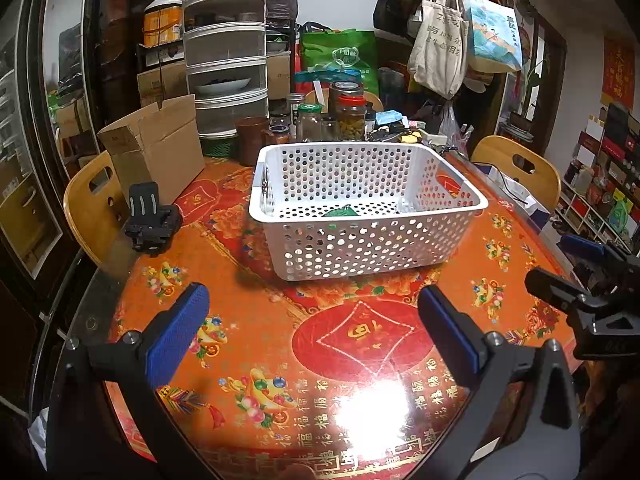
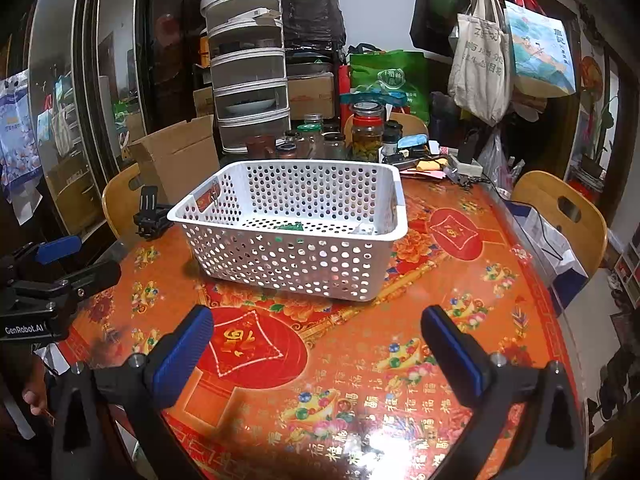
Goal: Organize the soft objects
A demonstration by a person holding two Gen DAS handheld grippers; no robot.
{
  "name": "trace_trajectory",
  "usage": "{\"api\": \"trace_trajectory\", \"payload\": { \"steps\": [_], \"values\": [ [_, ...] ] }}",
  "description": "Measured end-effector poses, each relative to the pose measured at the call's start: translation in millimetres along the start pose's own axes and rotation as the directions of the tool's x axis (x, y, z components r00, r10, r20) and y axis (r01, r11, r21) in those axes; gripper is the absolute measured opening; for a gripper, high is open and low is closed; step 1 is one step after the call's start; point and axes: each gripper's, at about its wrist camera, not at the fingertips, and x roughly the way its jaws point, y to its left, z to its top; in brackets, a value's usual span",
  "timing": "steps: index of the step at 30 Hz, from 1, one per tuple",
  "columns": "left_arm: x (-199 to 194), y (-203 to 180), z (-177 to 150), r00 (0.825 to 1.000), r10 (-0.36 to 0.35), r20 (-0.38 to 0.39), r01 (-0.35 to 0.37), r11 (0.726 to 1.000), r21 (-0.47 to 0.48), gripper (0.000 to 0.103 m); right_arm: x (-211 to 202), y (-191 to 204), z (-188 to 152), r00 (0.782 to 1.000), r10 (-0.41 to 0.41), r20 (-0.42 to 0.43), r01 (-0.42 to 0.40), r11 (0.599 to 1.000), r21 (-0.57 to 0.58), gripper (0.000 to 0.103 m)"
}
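A lived-in home dining room: a round table under a festive red-orange cloth, wooden chairs around it, pickle jars at its far edge, tote bags hanging far right.

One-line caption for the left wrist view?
Open left hand-held gripper faces a white perforated basket on the orange table.

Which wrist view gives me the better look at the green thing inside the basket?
The left wrist view: the green item shows above the white basket's near rim. In the right wrist view only a thin green sliver clears the rim.
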Motion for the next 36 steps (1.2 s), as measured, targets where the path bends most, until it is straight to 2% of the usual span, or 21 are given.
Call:
{"api": "trace_trajectory", "payload": {
  "steps": [36],
  "values": [
    [2.1, -2.8, -3.6, 1.0, -0.002, -0.001, 0.002, 1.0, 0.001, 0.103, 0.4, -1.0, -0.7, 1.0, -0.006, -0.009, 0.006, 1.0, 0.008, 0.103]
  ]
}}
